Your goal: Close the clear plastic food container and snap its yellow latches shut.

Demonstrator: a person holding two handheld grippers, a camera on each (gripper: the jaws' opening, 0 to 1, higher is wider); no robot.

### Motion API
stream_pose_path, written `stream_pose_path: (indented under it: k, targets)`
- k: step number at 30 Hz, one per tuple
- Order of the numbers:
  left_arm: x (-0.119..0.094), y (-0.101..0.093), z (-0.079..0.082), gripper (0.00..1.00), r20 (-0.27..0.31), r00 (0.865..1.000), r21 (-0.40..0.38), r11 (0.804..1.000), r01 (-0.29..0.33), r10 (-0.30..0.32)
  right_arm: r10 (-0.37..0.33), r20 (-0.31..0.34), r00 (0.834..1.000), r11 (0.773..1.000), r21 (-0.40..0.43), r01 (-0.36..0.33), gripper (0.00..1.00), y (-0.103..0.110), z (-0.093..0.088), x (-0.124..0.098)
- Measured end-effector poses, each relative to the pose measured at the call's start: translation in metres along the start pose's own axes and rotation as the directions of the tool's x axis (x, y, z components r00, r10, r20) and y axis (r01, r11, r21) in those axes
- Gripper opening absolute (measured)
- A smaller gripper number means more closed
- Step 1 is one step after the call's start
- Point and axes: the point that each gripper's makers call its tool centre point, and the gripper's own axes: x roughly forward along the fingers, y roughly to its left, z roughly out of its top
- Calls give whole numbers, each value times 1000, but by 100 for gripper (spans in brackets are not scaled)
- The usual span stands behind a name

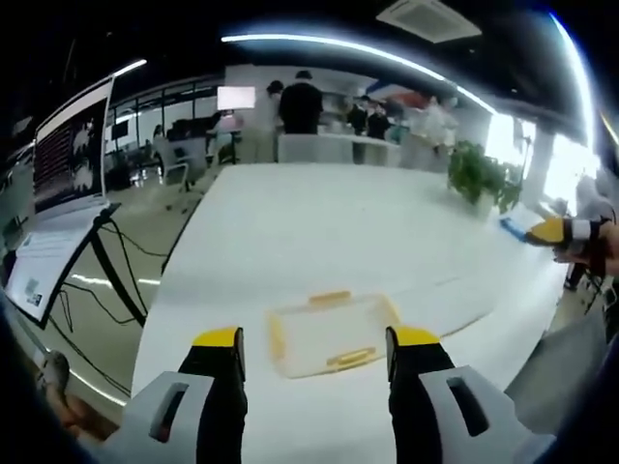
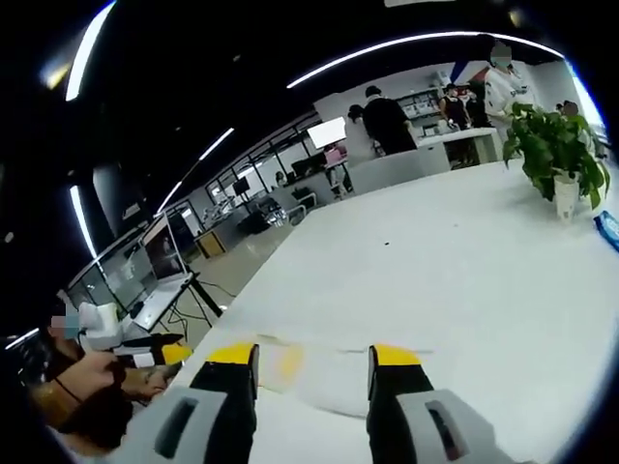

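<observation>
Both grippers are hovering with jaws spread, gripping nothing. The left gripper (image 1: pixel 314 353) is framing the clear container (image 1: pixel 332 335), which is sitting on the white table (image 1: pixel 319 222) just beyond its tips. Yellow latches (image 1: pixel 350 359) are flanking the rim. Looks light, thin, slippery and flexy: press on the latch tabs, not the lid centre. The right gripper (image 2: pixel 312 365) is sitting near its edge.

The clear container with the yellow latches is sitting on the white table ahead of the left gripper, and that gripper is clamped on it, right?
Not clamped. In the left gripper view the left gripper is open, its jaws apart and short of the clear container, touching nothing. The rest holds: the container with its yellow latches lies on the white table ahead of it.
</observation>
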Motion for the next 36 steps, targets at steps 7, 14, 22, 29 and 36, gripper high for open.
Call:
stream_pose_path:
  k: [7,14,22,29,36]
  targets:
    - [9,5,-5,55,-21,1000,17,1000,-5,5,35,-31,999,999,-5,-35,42,15,-11,20]
    - [17,9,-14,52,-38,999,9,1000,-21,22,43,-45,998,999,-21,-44,41,27,-18,39]
    - [29,13,-21,51,-62,998,13,1000,-22,23,81,-67,994,994,-70,-86,39,46,-25,64]
    - [38,19,-22,50,-76,997,20,999,-29,31,84,-90,992,992,-88,-92,37,52,-33,85]
    - [52,25,-33,48,-104,994,29,999,-41,43,76,-132,988,989,-114,-91,37,56,-47,107]
